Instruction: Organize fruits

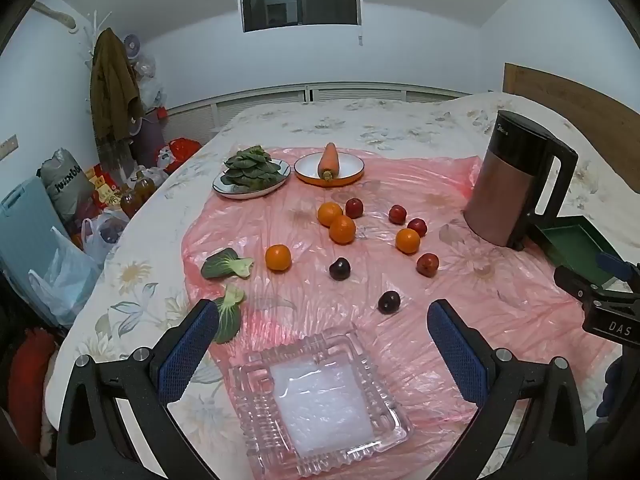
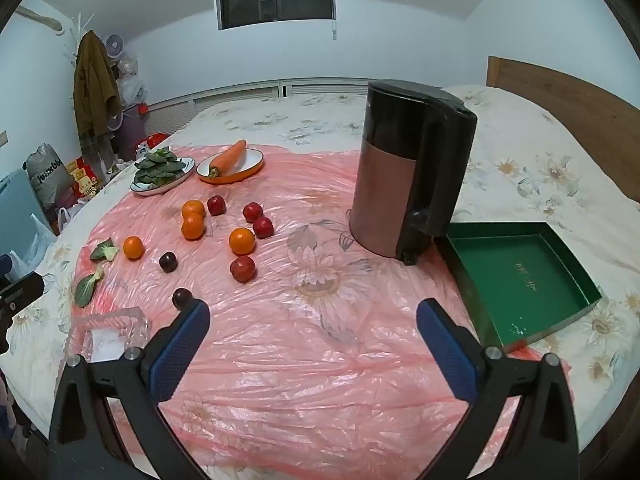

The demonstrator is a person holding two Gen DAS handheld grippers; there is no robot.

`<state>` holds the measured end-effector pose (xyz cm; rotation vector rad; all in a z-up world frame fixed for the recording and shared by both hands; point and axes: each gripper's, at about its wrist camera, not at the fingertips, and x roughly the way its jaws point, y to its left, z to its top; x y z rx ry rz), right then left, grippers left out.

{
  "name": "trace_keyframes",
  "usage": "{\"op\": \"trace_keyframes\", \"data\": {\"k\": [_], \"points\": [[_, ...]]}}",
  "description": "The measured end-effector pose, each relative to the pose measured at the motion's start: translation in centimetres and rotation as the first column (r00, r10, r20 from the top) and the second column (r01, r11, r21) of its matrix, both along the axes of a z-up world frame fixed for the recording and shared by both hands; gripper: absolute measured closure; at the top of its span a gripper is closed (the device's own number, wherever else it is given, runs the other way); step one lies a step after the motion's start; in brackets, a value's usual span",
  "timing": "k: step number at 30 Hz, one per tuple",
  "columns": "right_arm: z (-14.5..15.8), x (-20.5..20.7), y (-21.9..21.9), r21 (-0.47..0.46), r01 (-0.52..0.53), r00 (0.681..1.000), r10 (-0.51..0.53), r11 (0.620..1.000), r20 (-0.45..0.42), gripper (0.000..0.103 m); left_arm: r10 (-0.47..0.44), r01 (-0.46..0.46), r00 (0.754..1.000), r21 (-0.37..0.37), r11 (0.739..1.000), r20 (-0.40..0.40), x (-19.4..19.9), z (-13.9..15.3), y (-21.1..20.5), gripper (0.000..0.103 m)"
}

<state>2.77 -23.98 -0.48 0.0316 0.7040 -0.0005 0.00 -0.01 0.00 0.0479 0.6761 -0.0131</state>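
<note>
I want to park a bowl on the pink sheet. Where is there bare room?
Bare: the pink plastic sheet near the right gripper, between the clear glass dish and the green box tray. Crowded: the far-left part, where oranges and red fruits lie scattered.

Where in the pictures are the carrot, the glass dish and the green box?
carrot (image 1: 329,159): left wrist view, middle of its orange body, on the orange-rimmed plate.
glass dish (image 1: 256,416): left wrist view, its ribbed left wall.
green box (image 2: 516,276): right wrist view, its bare green floor, right of the kettle.
</note>
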Motion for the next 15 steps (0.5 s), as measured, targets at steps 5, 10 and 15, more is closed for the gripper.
{"op": "trace_keyframes", "data": {"k": [5,10,15], "points": [[-0.03,-0.1,0.06,0.002,-0.002,1.0,0.002,1.0,-0.006,0.0,0.001,-0.001,1.0,0.001,1.0,-0.001,0.0,-0.01,-0.01,0.001],[-0.01,-0.26,0.15,0.007,-0.004,1.0,0.004,1.0,-0.006,0.0,0.001,-0.001,1.0,-0.001,1.0,-0.003,-0.09,0.01,-0.05,0.001],[-0.27,-0.43,0.21,0.007,-0.008,1.0,0.008,1.0,-0.01,0.0,0.001,-0.001,1.0,-0.002,1.0,-0.006,-0.21,-0.4,-0.24,0.001]]}}
